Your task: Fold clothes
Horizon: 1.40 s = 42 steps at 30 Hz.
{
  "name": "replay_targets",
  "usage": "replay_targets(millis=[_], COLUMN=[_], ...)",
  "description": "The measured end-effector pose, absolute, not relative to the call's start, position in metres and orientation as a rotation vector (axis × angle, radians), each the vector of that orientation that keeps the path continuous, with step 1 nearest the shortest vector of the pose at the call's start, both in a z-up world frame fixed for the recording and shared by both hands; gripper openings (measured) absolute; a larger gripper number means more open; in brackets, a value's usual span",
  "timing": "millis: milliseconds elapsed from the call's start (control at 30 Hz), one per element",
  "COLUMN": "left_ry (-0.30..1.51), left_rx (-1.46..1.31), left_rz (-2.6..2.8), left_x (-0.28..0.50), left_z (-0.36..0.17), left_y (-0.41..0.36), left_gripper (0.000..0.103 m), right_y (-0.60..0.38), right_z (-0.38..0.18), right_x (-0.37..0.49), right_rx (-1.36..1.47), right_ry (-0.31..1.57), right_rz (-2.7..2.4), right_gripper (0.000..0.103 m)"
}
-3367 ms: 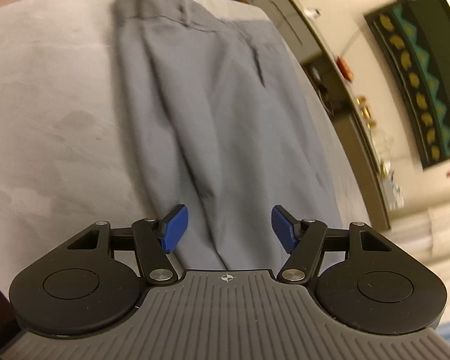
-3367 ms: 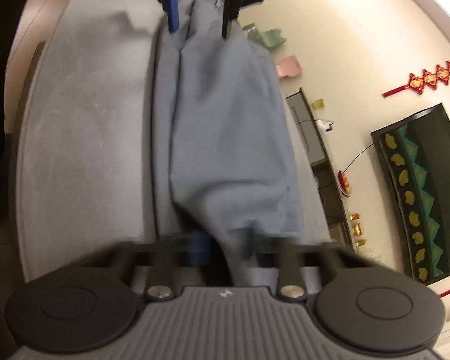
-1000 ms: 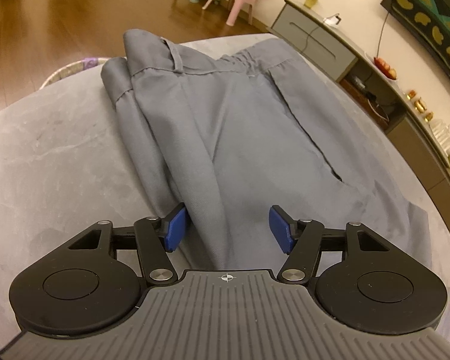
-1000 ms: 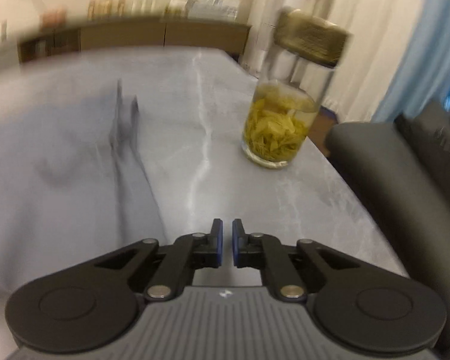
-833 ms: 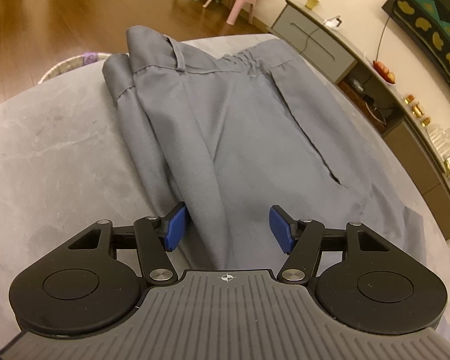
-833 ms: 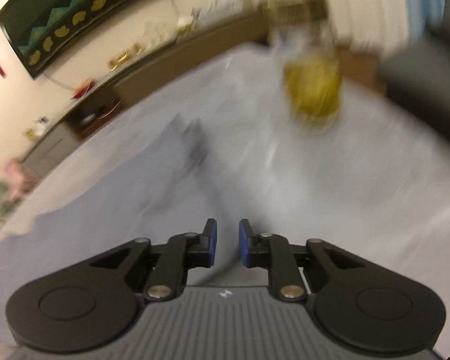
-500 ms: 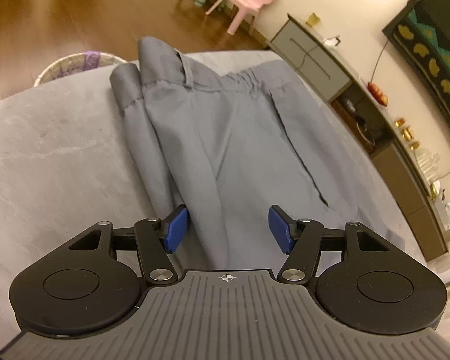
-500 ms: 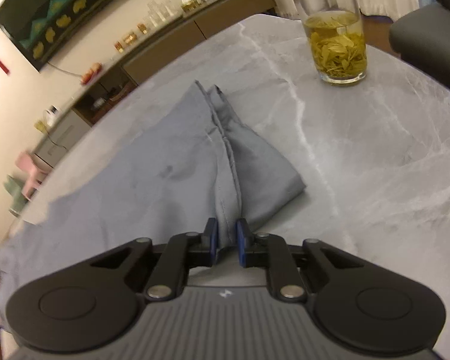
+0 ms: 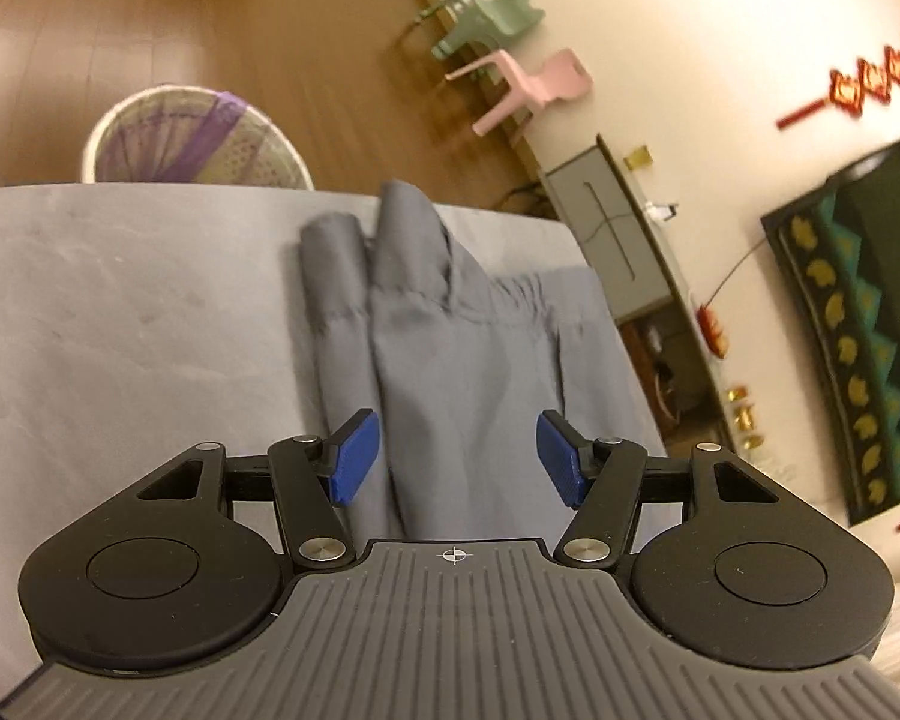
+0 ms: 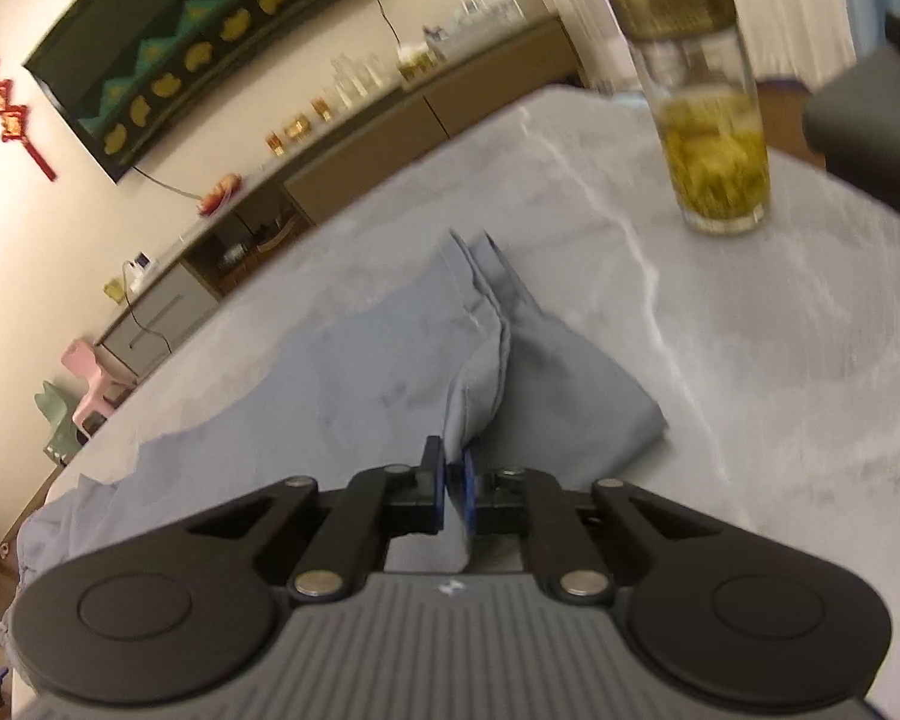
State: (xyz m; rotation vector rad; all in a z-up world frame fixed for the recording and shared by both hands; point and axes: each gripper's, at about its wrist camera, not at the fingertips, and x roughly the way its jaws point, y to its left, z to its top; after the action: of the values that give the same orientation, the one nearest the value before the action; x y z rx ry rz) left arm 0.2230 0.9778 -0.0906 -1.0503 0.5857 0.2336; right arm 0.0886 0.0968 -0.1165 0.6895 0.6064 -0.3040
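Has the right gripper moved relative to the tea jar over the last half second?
Yes. The right gripper, shut on the hem of the grey trousers, has turned or shifted: the tea jar now sits closer and further right in the right wrist view.

The trousers (image 9: 468,360) are matt grey woven cloth, creased. The desk (image 10: 780,330) is smooth grey veined stone with a dull sheen. Each tool (image 9: 456,459) (image 10: 455,489) is matt black plastic with ribbed blue pads (image 9: 354,456) and bright metal pins. The jar (image 10: 708,120) is clear glass.
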Motion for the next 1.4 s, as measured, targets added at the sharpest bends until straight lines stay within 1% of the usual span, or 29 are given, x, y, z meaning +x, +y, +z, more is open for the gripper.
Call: replay_targets(millis=[100, 300, 367, 433, 467, 633, 667, 733, 900, 1000, 1133, 1233, 1367, 1400], left_ry=[0.584, 0.586, 0.614, 0.655, 0.658, 0.665, 0.666, 0.667, 0.671, 0.671, 0.593, 0.562, 0.604, 0.607], left_rx=[-1.065, -1.067, -1.046, -1.033, -1.028, -1.016, -1.017, -1.019, -1.024, -1.046, -1.047, -1.01, -0.933, -0.936], left_rz=[0.22, 0.173, 0.195, 0.222, 0.223, 0.213, 0.211, 0.207, 0.198, 0.207, 0.216, 0.21, 0.211, 0.214], left_x=[0.224, 0.243, 0.25, 0.257, 0.258, 0.258, 0.258, 0.258, 0.257, 0.256, 0.245, 0.244, 0.254, 0.251], left_z=[-0.094, -0.101, -0.106, -0.116, -0.116, -0.117, -0.118, -0.119, -0.121, -0.12, -0.108, -0.099, -0.096, -0.097], left_y=[0.983, 0.984, 0.984, 0.985, 0.986, 0.988, 0.988, 0.989, 0.99, 0.992, 0.999, 1.001, 0.993, 0.995], left_gripper=[0.051, 0.05, 0.047, 0.038, 0.037, 0.036, 0.036, 0.03, 0.029, 0.03, 0.041, 0.042, 0.042, 0.04], right_y=[0.099, 0.103, 0.099, 0.09, 0.086, 0.073, 0.071, 0.071, 0.073, 0.077, 0.082, 0.077, 0.074, 0.074], right_z=[-0.112, -0.12, -0.116, -0.109, -0.108, -0.132, -0.134, -0.128, -0.143, -0.141, -0.139, -0.139, -0.141, -0.141], right_x=[0.091, 0.11, 0.111, 0.105, 0.103, 0.117, 0.118, 0.114, 0.117, 0.116, 0.115, 0.114, 0.116, 0.116], right_rx=[0.667, 0.59, 0.558, 0.568, 0.576, 0.551, 0.548, 0.558, 0.561, 0.552, 0.538, 0.554, 0.564, 0.563], right_ry=[0.584, 0.651, 0.626, 0.553, 0.538, 0.677, 0.691, 0.661, 0.745, 0.75, 0.755, 0.753, 0.753, 0.753], right_rz=[-0.318, -0.317, -0.348, -0.383, -0.396, -0.47, -0.481, -0.491, -0.547, -0.553, -0.56, -0.564, -0.568, -0.568], right_gripper=[0.006, 0.006, 0.005, 0.005, 0.005, 0.005, 0.005, 0.005, 0.004, 0.004, 0.004, 0.003, 0.003, 0.003])
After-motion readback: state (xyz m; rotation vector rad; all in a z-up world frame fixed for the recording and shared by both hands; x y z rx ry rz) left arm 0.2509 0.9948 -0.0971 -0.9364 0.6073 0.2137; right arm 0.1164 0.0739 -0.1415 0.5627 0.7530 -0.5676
